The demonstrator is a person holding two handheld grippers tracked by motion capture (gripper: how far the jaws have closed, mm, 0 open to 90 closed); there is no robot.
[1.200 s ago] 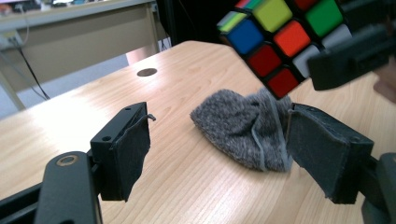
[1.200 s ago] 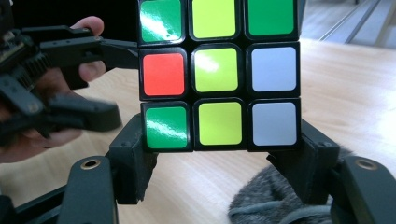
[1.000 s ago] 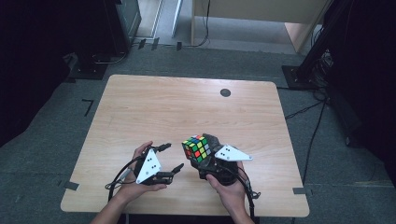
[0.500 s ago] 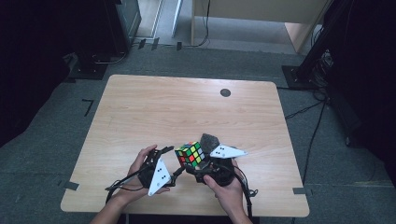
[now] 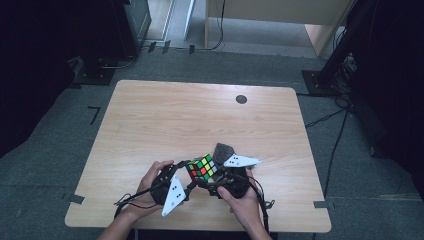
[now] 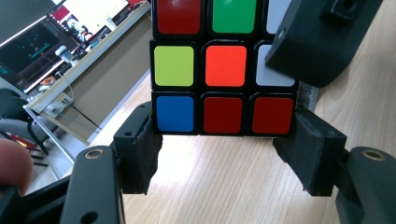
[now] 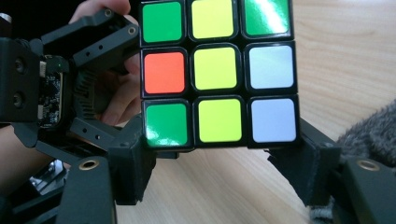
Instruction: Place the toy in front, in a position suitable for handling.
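Lab or recording studio, not a home. Bare wooden counter [image 5: 200,115] on grey carpet tiles [image 5: 65,145], tape marks [image 5: 93,114] on floor at 9 o'clock. Black rig stand base [image 5: 320,80] with trailing cables [image 5: 330,117] at 2 o'clock, dark equipment cabinet [image 5: 135,20] at 11 o'clock. Long desk with lit monitors [image 6: 42,42] seen in left gripper view.

High view: camera sat above your side, faced forward and down, far enough to take in the whole table [image 5: 150,120], near edge at frame bottom. Left gripper view: looked along its jaws, very close on the cube [image 6: 224,65], toward the desks beyond the tabletop. Right gripper view: equally close on the cube [image 7: 217,70], from the opposite side. All three shared the cube [image 5: 202,167] near the near edge.
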